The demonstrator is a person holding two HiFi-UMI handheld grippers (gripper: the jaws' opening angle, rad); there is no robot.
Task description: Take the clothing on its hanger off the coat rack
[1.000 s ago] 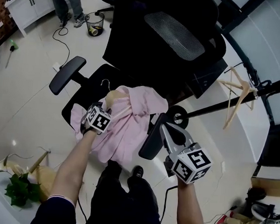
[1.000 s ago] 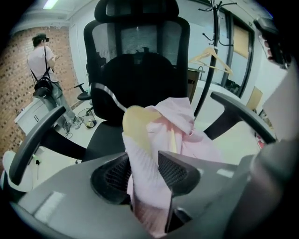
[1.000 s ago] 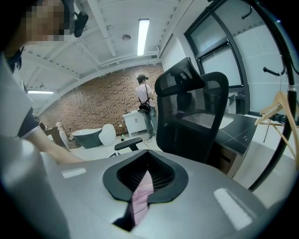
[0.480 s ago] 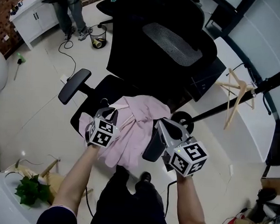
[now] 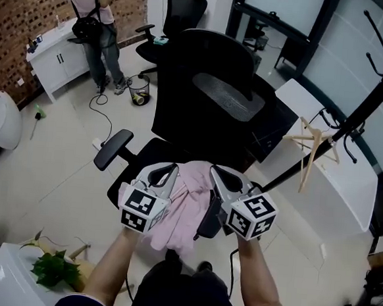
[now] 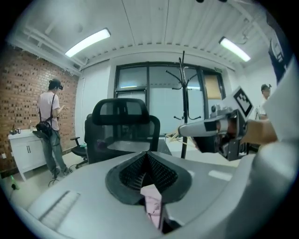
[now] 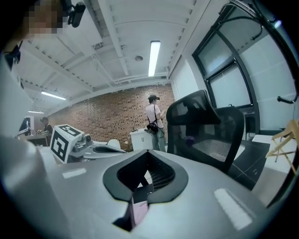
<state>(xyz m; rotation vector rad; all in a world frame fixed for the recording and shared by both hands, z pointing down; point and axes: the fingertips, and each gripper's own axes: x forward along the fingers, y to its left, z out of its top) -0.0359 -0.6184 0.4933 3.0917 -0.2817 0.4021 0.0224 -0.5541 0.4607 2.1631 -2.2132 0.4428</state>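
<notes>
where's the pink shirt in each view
Head view: pink shirt at lower centre.
Left gripper view: pink shirt at bottom centre, pinched in the jaws.
Right gripper view: pink shirt at bottom, left of centre, in the jaws.
Shared landmark: black office chair.

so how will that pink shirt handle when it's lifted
Probably floppy: the pink shirt sags in folds between the left gripper and right gripper. Likely light, since small pinches of cloth hold it. It could slip free.
</notes>
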